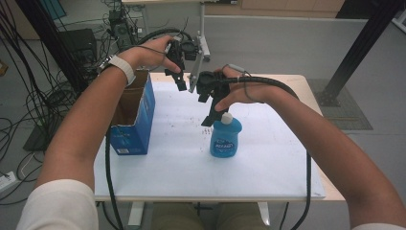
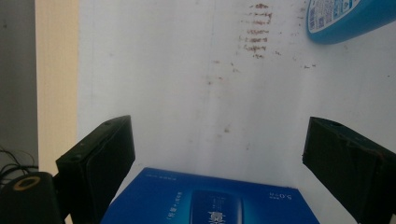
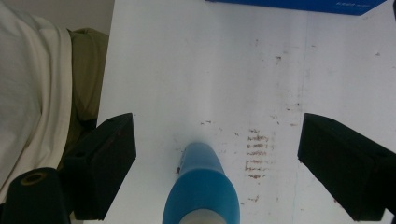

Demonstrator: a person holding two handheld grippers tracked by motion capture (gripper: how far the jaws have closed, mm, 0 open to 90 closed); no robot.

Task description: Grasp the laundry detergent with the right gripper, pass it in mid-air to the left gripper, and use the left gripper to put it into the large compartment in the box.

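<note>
The right gripper (image 1: 209, 111) hung just above the blue bottle (image 1: 225, 138), its jaws spread wide with nothing pressed between them; in the right gripper view the bottle (image 3: 201, 186) rose from below between the two black jaws, clear of both, its pale cap at the bottom edge. The bottle stood upright near the middle of the white table (image 1: 182, 163), a little right of centre, label facing the near side. The left gripper (image 1: 181, 82) was held up over the far edge of the table, left of the right one and apart from it, jaws likewise standing open and empty. Below it in the left gripper view lay the top of the blue cardboard box (image 2: 210, 200), not touched by either jaw. That box (image 1: 131, 124) sat at the left side of the table, open at the top, well apart from the bottle. Brownish smudges (image 3: 257, 156) marked the white surface between box and bottle
</note>
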